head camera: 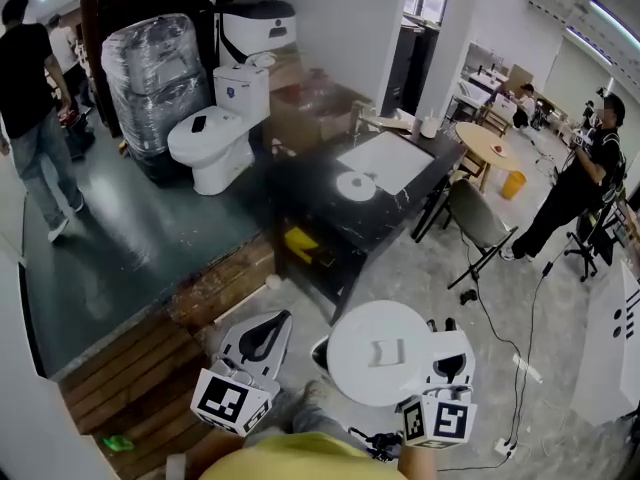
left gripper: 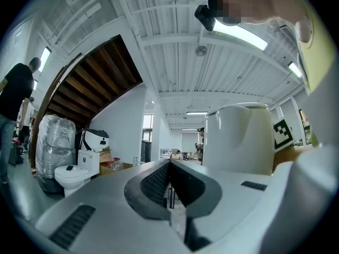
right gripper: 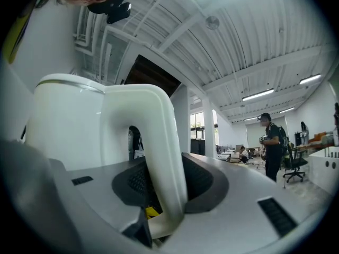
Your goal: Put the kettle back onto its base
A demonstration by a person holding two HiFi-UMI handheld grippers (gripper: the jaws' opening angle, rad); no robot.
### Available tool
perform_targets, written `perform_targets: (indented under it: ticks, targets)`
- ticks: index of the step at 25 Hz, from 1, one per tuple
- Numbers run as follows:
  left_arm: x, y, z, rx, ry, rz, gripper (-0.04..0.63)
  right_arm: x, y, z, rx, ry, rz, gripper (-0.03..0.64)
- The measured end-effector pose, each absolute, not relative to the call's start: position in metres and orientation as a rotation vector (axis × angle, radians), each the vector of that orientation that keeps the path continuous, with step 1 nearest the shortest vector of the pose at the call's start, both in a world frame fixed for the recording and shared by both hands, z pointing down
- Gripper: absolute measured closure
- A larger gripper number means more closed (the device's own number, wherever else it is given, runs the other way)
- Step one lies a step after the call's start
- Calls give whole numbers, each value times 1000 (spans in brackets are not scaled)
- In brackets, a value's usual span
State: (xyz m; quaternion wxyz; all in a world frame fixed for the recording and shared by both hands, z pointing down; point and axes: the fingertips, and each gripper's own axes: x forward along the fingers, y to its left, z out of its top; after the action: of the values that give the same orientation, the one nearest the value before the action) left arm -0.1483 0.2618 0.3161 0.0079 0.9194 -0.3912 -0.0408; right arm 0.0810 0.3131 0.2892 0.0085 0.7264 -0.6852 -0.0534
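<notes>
The white kettle [head camera: 385, 353] is seen from above, low in the head view, carried over the floor well short of the black table [head camera: 318, 230]. My right gripper [head camera: 443, 334] is shut on its curved handle [right gripper: 159, 142], with the kettle body [right gripper: 63, 126] to the left of the jaws. The round white base [head camera: 356, 186] lies on the table top, far ahead of the kettle. My left gripper [head camera: 267, 332] is level beside the kettle, jaws shut and holding nothing; the kettle [left gripper: 239, 139] shows to its right.
A white board [head camera: 392, 158] lies on the table beside the base. A folding chair [head camera: 478, 223] stands right of the table, with cables on the floor. A toilet [head camera: 215, 128] and a wrapped bundle [head camera: 150, 68] stand back left. Wooden steps [head camera: 140, 373] are lower left. People stand far left and far right.
</notes>
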Motion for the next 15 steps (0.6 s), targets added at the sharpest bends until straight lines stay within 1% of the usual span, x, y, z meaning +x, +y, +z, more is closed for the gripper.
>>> perform_targets:
  ticks: [7, 15]
  targets:
    - [-110, 194, 299, 2892, -1263, -207, 586, 117, 239, 278, 2234, -2182, -207, 482]
    - [-77, 151, 301, 2880, -1303, -189, 586, 151, 189, 283, 2198, -2203, -202, 480]
